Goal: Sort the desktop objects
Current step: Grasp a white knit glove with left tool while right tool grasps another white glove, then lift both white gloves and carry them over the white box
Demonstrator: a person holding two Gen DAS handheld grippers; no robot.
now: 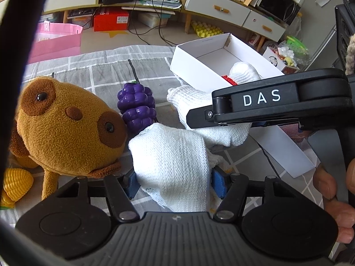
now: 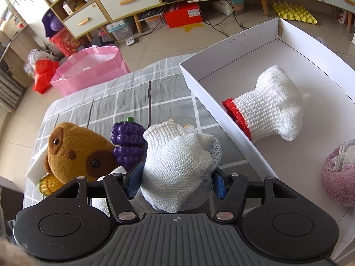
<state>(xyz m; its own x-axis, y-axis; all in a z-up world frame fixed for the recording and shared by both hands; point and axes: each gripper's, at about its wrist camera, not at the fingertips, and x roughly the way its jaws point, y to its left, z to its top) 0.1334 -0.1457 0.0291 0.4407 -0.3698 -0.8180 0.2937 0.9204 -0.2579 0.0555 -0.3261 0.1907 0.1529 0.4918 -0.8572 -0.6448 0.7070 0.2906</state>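
1. The left gripper [image 1: 176,182] pinches a white knitted glove [image 1: 175,161] just right of the plush bear [image 1: 66,124].
2. The right gripper [image 2: 177,180] pinches the same glove beside the purple grapes [image 2: 127,145].
3. Another glove [image 2: 273,108] lies inside the white box [image 2: 221,55].

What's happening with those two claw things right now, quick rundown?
Left gripper shut on white knit glove. Right gripper shut on the same glove. White box open alongside. Plush bear, toy grapes close by.
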